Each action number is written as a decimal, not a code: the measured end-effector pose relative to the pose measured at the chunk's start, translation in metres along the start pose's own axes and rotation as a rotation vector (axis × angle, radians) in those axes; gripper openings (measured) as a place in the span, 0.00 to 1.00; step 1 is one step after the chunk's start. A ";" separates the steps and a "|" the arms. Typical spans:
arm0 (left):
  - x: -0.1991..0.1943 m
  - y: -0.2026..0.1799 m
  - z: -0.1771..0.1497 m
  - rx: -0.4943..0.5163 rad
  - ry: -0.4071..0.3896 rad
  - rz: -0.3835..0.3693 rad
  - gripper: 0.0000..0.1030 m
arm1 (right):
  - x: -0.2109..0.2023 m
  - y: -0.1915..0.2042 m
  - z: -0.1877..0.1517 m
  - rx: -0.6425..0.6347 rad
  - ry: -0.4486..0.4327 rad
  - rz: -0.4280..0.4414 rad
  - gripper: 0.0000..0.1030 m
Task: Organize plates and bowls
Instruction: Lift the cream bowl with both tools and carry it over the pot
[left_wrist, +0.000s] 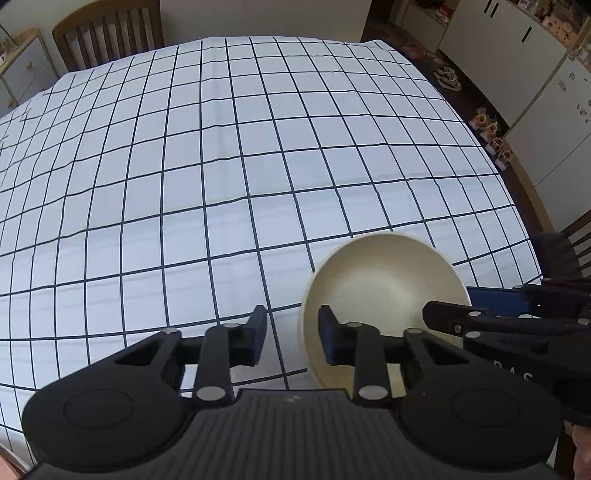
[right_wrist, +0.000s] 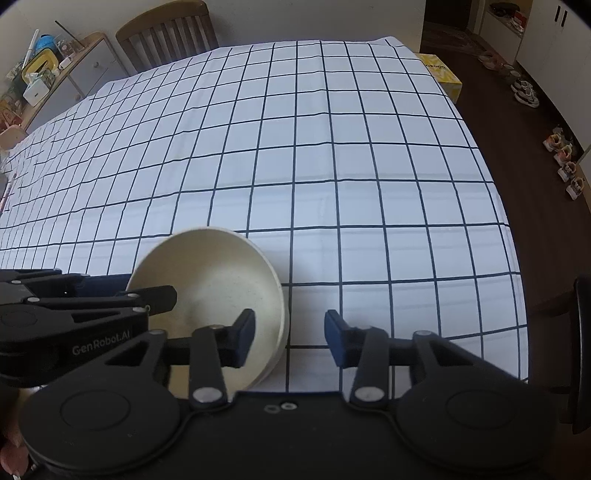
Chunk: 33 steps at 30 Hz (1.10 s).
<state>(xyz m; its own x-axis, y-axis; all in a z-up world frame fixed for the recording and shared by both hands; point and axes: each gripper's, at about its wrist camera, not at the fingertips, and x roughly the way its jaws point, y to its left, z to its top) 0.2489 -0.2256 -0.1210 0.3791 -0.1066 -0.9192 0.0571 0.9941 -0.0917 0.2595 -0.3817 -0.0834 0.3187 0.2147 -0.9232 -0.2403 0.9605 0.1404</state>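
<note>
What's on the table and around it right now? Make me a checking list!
Surface: white tablecloth with dark grid lines, slightly wrinkled.
Job's things: one cream bowl, empty, near the table's near edge; no plates seen.
Clutter: yellow box at the far corner.
Grippers: left hand-held gripper and right hand-held gripper each straddle the bowl's rim on opposite sides, one finger inside and one outside, pads not pressing.
Cables: nothing seen.
Surroundings: wooden chair, crowded sideboard, shoes on the dark floor, white cabinets.
</note>
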 end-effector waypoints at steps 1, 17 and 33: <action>-0.001 -0.001 0.001 0.000 -0.003 -0.004 0.18 | 0.000 0.001 0.000 -0.003 0.000 0.002 0.29; -0.010 -0.008 -0.002 0.032 -0.018 -0.015 0.02 | -0.001 0.012 -0.002 -0.002 0.004 -0.050 0.05; -0.086 0.005 -0.035 0.052 -0.068 -0.027 0.02 | -0.063 0.037 -0.025 0.020 -0.061 -0.061 0.05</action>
<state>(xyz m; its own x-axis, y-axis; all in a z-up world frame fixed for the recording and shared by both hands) 0.1843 -0.2107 -0.0562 0.4390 -0.1361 -0.8881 0.1157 0.9888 -0.0943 0.2076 -0.3642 -0.0290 0.3873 0.1649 -0.9071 -0.2003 0.9754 0.0918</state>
